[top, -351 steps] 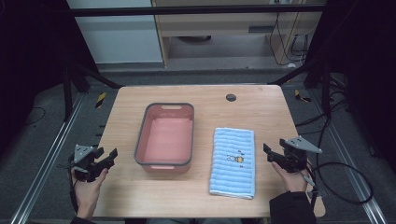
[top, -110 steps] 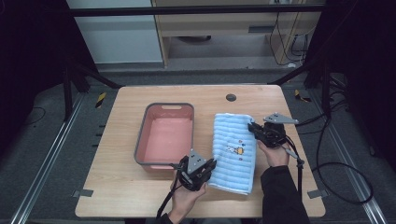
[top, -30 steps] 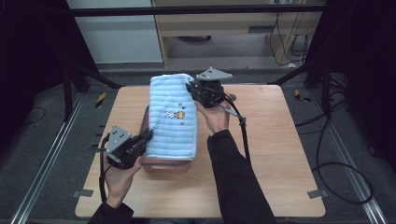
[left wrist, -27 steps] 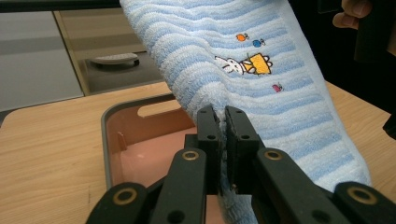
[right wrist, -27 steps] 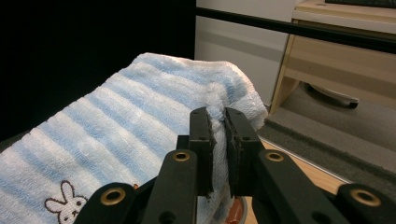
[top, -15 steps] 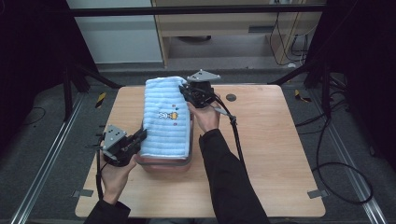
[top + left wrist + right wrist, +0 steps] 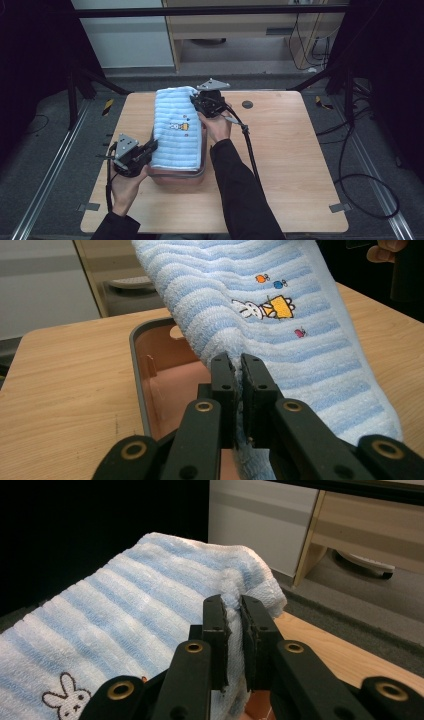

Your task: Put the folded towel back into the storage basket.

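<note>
So the blue striped towel point(image 7: 177, 130) is stretched out above the pink tray point(image 7: 176, 175) on the wooden table point(image 7: 290, 150), sloping down toward the near end. The left gripper point(image 7: 150, 147) is pinched tight on its near edge, and the right gripper point(image 7: 196, 101) is clamped just as tight on the far corner, held higher up.

towel point(image 7: 177, 130) over bin point(image 7: 178, 176), 2 tools gripping

High overview, two close views, shared towel point(image 7: 177, 127)
</note>
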